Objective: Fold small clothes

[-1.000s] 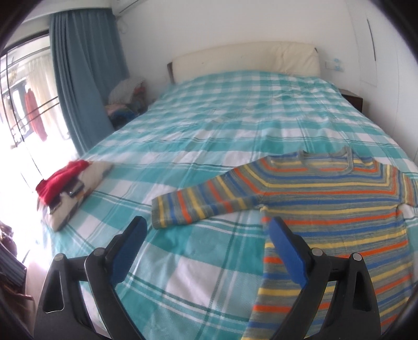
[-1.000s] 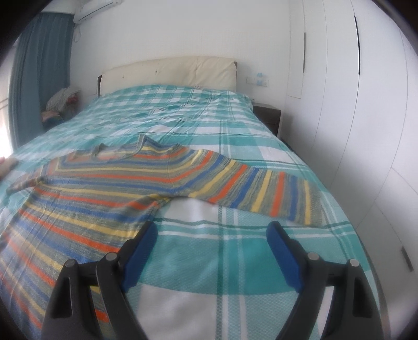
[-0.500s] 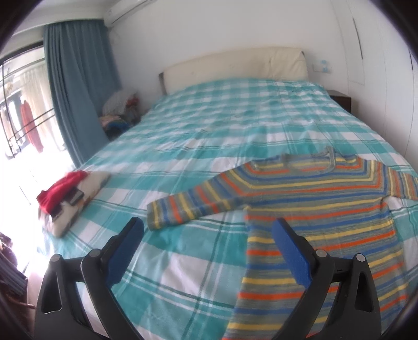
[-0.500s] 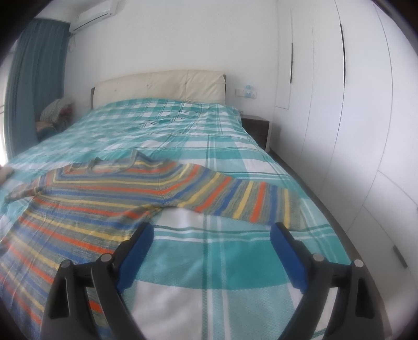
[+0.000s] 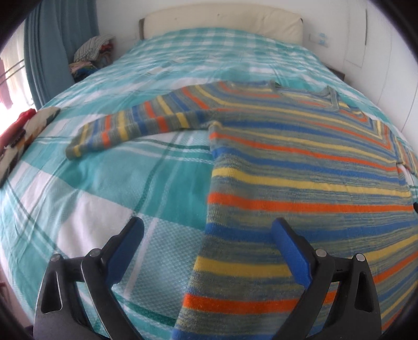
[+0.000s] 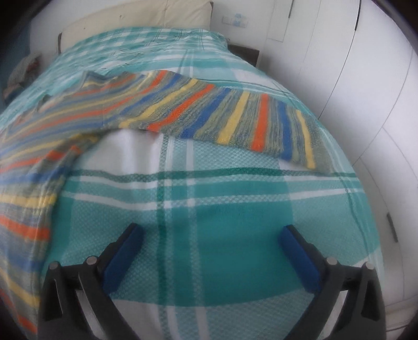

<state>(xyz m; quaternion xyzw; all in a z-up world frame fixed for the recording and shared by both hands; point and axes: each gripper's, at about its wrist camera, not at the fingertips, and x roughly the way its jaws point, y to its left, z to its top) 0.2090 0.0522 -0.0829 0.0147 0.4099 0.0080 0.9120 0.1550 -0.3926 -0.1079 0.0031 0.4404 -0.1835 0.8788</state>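
Note:
A striped knit sweater (image 5: 300, 167) in orange, blue, yellow and grey lies flat on the teal plaid bed (image 5: 109, 188), both sleeves spread out. My left gripper (image 5: 209, 235) is open and empty, low over the sweater's left side edge near the hem; its left sleeve (image 5: 130, 125) lies ahead to the left. My right gripper (image 6: 213, 238) is open and empty over bare bedspread (image 6: 222, 204). The sweater's right sleeve (image 6: 235, 117) lies ahead of it, and the body (image 6: 34, 162) is at the left.
A folded beige and red garment pile (image 5: 21, 130) lies at the bed's left edge. Clothes (image 5: 91, 52) are heaped by the blue curtain (image 5: 49, 47). White wardrobe doors (image 6: 365, 78) run close along the bed's right side. A cream headboard (image 5: 222, 23) is at the far end.
Both grippers have dropped lower and moved forward toward the bed and sweater, which now fill the views. The jaws stay open. The sweater has not moved.

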